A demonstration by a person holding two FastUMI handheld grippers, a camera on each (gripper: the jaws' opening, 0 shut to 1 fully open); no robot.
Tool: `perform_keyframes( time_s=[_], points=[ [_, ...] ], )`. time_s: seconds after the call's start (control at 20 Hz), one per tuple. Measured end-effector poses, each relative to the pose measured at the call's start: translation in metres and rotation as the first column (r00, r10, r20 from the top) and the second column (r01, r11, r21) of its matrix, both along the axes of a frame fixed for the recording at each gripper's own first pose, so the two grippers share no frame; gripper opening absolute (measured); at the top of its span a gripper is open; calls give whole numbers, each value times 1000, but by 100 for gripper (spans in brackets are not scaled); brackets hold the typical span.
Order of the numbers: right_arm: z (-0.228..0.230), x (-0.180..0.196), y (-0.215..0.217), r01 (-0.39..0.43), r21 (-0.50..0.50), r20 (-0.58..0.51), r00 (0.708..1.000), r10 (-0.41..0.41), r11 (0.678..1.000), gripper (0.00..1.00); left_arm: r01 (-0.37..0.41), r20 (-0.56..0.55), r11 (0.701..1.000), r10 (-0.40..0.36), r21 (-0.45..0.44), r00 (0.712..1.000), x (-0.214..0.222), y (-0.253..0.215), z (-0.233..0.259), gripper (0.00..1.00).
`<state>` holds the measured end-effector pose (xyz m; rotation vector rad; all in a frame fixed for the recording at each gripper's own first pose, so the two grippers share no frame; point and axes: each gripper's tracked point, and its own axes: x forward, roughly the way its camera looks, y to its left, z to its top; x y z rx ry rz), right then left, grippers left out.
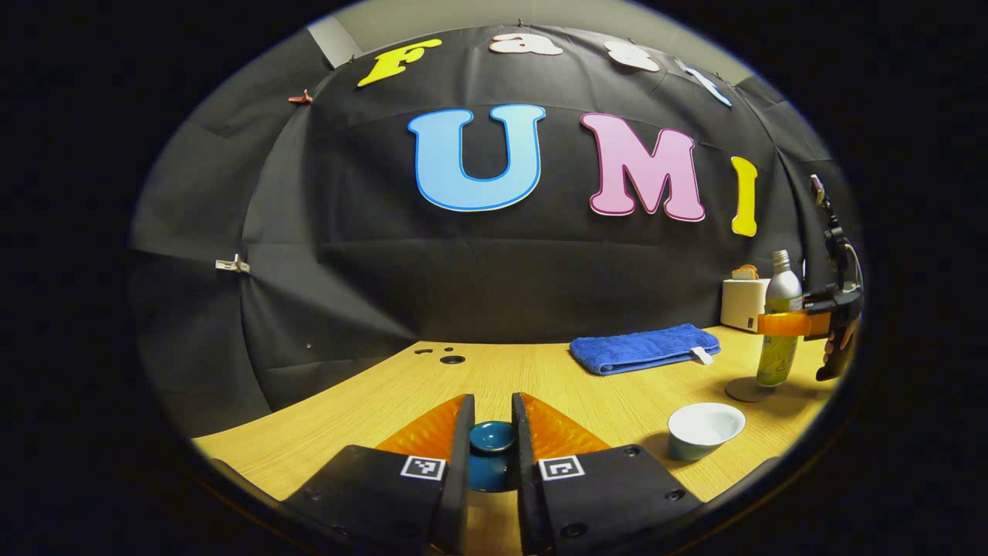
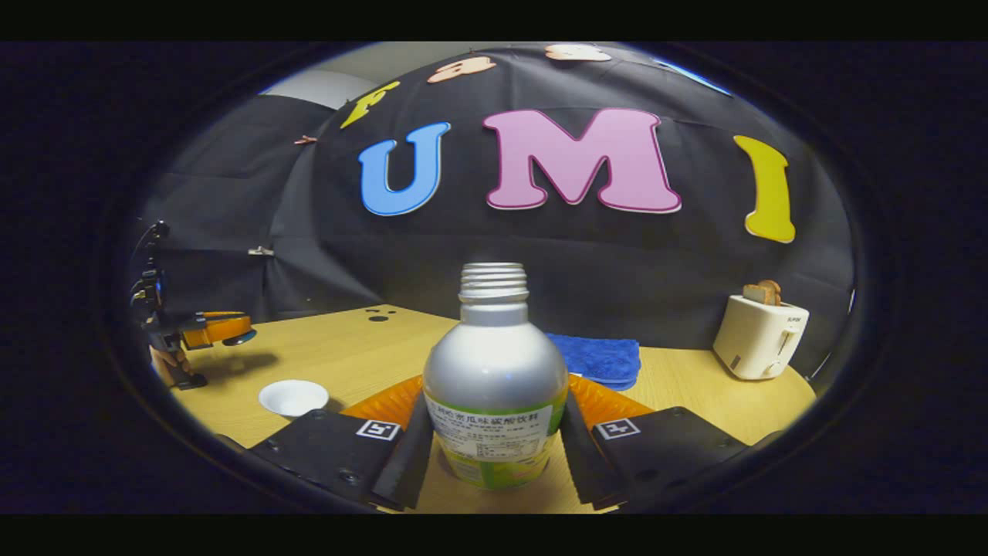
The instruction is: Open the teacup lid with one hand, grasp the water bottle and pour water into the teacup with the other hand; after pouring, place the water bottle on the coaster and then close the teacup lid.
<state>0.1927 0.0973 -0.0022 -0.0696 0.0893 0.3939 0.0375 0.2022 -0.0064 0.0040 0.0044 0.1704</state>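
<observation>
Right tongs [image 2: 494, 455] clamped the upright, uncapped water bottle [image 2: 494, 386] over the coaster [image 1: 747, 389], right of the open teacup [image 1: 704, 429]; left tongs [image 1: 492, 448] pinched the teal lid [image 1: 492, 436], left of that teacup.

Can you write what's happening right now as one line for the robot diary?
left gripper: shut on teacup lid | right gripper: shut on water bottle, upright | teacup: open on table

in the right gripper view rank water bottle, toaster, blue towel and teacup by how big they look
1. water bottle, by far the largest, though it is held right at the camera, so nearness inflates it
2. toaster and blue towel, too alike to separate
3. teacup, smallest
</observation>
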Motion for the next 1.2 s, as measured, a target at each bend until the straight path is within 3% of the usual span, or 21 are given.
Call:
perform_keyframes(
  time_s=[0.35, 0.65, 0.9, 1.0, 1.2],
  points=[
    [-6, 11, 8, 0, 97, -1, 1000, 1, 995, 76, 0, 0, 1000, 0, 0, 1000, 1, 0, 0, 30],
    [-6, 15, 6, 44, 101, 23, 999, -46, 994, 77, 1, -1, 1000, -1, -1, 1000, 0, 1, 0, 30],
    [2, 11, 1, 46, 147, 22, 999, -50, 988, 85, 3, 0, 1000, -3, -1, 1000, 1, -1, 1, 30],
    [7, 6, -4, 56, 138, 35, 997, -62, 989, 98, 3, -1, 1000, -3, -1, 1000, 1, 0, 0, 30],
    [14, -14, -6, 50, 141, 39, 998, -56, 989, 99, 3, -1, 1000, -3, -1, 1000, 1, -1, 1, 30]
  ],
)
